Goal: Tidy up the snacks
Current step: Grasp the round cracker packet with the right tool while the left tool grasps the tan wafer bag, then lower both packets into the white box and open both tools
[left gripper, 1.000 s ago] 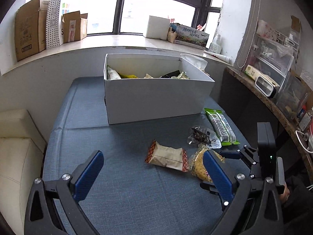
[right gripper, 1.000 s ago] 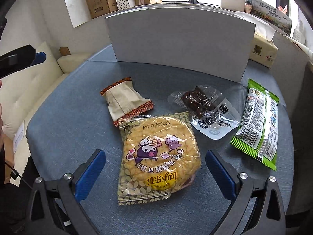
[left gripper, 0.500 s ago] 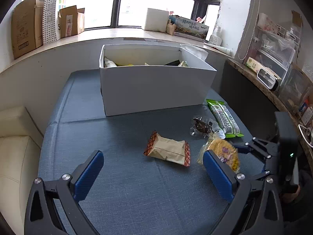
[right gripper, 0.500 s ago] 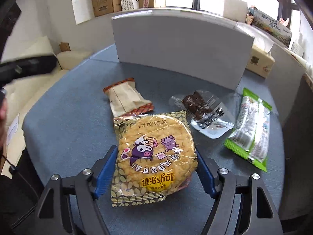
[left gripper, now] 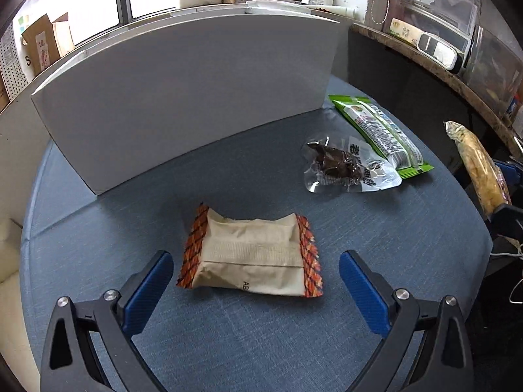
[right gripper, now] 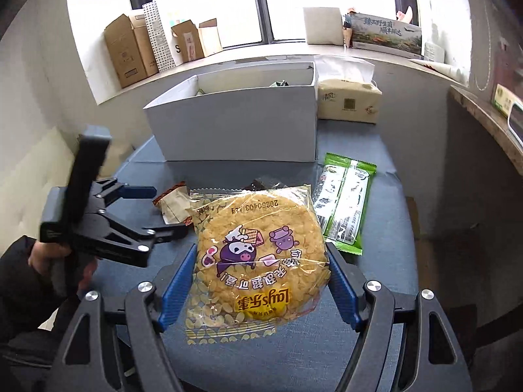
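Observation:
My right gripper (right gripper: 261, 271) is shut on a round yellow rice-cracker pack (right gripper: 258, 258) and holds it above the blue table; the pack also shows edge-on in the left wrist view (left gripper: 480, 173). My left gripper (left gripper: 255, 277) is open, its fingers on either side of a beige snack pack with orange ends (left gripper: 251, 254) lying on the table. The left gripper (right gripper: 157, 209) also shows in the right wrist view, by that beige pack (right gripper: 173, 205). A white open box (right gripper: 235, 124) holding several snacks stands behind.
A clear pack with a dark snack (left gripper: 343, 166) and a green-edged pack (left gripper: 382, 134) lie right of the box front (left gripper: 183, 98). A tissue pack (right gripper: 348, 103) sits beside the box. Cardboard boxes (right gripper: 130, 52) line the windowsill. A cluttered shelf (left gripper: 457, 49) runs along the right.
My right gripper closed on the yellow cracker pack and lifted it off the table. My left gripper moved forward and down until its open fingers flank the beige pack.

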Available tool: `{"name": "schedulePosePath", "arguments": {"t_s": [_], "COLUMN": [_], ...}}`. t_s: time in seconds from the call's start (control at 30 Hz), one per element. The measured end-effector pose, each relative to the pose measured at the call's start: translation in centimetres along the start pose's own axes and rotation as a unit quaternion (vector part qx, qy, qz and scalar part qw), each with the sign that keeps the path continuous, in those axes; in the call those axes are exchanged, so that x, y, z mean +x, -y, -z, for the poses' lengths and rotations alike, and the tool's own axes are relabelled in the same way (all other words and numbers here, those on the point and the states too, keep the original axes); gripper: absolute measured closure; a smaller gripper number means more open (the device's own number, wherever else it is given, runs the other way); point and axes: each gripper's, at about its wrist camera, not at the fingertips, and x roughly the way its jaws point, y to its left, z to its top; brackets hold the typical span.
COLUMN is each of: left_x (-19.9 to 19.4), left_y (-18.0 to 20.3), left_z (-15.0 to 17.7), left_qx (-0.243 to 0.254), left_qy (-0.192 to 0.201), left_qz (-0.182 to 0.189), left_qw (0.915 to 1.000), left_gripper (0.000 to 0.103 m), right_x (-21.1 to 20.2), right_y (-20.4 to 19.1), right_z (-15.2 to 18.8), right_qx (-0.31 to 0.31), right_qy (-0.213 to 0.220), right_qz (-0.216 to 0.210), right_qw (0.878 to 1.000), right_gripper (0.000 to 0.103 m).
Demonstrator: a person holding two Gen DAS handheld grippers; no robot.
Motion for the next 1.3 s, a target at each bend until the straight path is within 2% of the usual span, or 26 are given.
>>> {"name": "schedulePosePath", "arguments": {"t_s": [0.07, 0.23, 0.3, 0.37, 0.57, 0.67, 0.87, 1.1, 1.23, 1.3], "left_x": [0.9, 1.1, 0.7, 0.2, -1.8, -4.4, -9.8, -14.4, -15.2, -15.3], "left_y": [-0.3, -0.4, -0.4, -0.8, -2.2, -2.7, -2.5, -3.8, -4.1, -4.9], "left_z": [-0.1, -0.3, -0.4, -0.6, -0.2, 0.3, 0.4, -1.2, -4.8, -7.2], "left_qx": [-0.002, 0.011, 0.012, -0.002, -0.032, -0.056, -0.069, -0.091, -0.072, -0.07], "left_qy": [-0.011, -0.008, 0.004, 0.006, 0.027, 0.051, 0.1, 0.144, 0.171, 0.178], "left_qz": [0.004, 0.002, -0.015, 0.004, 0.008, 0.022, 0.015, 0.001, -0.022, -0.018], "left_qw": [0.9999, 0.9999, 0.9998, 1.0, 0.9991, 0.9968, 0.9925, 0.9854, 0.9823, 0.9813], "left_gripper": [0.0, 0.001, 0.025, 0.031, 0.035, 0.036, 0.036, 0.036, 0.036, 0.036], "right_x": [0.0, 0.5, 0.6, 0.7, 0.9, 0.9, 1.0, 1.2, 1.6, 2.3], "right_y": [0.0, -0.8, -1.1, -1.2, -1.5, -1.6, -2.0, -3.5, -3.8, -3.6], "right_z": [0.2, 0.4, 0.4, 0.4, 0.3, 0.1, -0.9, -4.6, -9.0, -11.6], "right_qx": [0.005, -0.004, -0.006, -0.005, -0.007, -0.008, -0.012, -0.039, -0.049, -0.05], "right_qy": [-0.001, -0.004, -0.005, -0.005, -0.006, -0.005, 0.001, 0.025, 0.05, 0.063], "right_qz": [-0.005, -0.012, -0.014, -0.015, -0.017, -0.02, -0.03, -0.037, -0.034, -0.029], "right_qw": [1.0, 1.0, 1.0, 1.0, 1.0, 1.0, 0.999, 0.998, 0.997, 0.996], "right_gripper": [0.024, 0.024, 0.024, 0.024, 0.024, 0.024, 0.024, 0.024, 0.024, 0.024]}}
